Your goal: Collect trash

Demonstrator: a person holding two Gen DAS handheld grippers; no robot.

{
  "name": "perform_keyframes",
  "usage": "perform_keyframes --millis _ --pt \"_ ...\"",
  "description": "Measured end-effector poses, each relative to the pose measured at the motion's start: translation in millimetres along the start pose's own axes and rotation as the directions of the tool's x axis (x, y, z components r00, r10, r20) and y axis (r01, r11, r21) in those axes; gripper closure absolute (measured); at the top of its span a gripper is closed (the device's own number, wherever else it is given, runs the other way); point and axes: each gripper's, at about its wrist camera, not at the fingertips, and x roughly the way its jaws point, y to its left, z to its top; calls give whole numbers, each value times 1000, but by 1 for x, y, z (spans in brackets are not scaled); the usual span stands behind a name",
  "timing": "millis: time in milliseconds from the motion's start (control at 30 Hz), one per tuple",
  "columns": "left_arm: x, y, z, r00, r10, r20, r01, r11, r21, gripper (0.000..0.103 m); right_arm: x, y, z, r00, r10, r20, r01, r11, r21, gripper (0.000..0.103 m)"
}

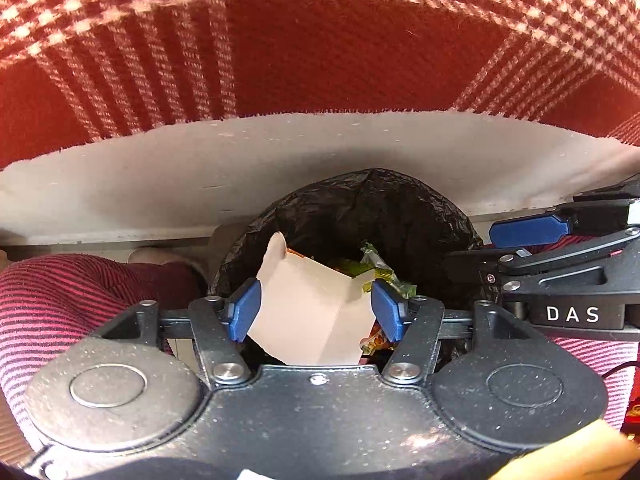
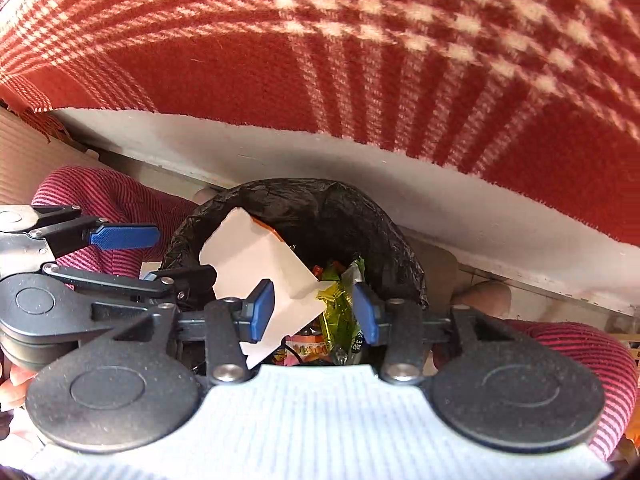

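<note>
A bin lined with a black bag (image 1: 400, 208) (image 2: 360, 216) stands below both grippers. A white cardboard box (image 1: 312, 308) (image 2: 248, 260) lies tilted in its mouth, on top of green and orange snack wrappers (image 1: 380, 268) (image 2: 336, 308). My left gripper (image 1: 316, 312) (image 2: 186, 256) hovers over the bin's near rim, open wide. The box shows between its blue pads but lies beyond the fingertips. My right gripper (image 2: 314, 312) (image 1: 470, 250) is open over the bin too, holding nothing.
A red and white checked cloth (image 1: 320, 40) (image 2: 360, 60) hangs over a white ledge (image 1: 200, 176) behind the bin. A person's legs in pink striped trousers (image 1: 60, 292) (image 2: 580, 356) flank the bin on both sides.
</note>
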Motion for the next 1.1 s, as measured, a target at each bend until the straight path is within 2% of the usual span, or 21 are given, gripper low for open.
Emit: perform_keyframes --millis 367,1100 --pt "0 0 -2 1000 -9 -15 9 1000 -17 34 -9 -4 -2 1000 -9 10 8 1000 9 37" --pt "7 0 -4 998 18 -52 -20 999 -32 22 -7 -3 -5 1000 -16 11 16 1000 27 34"
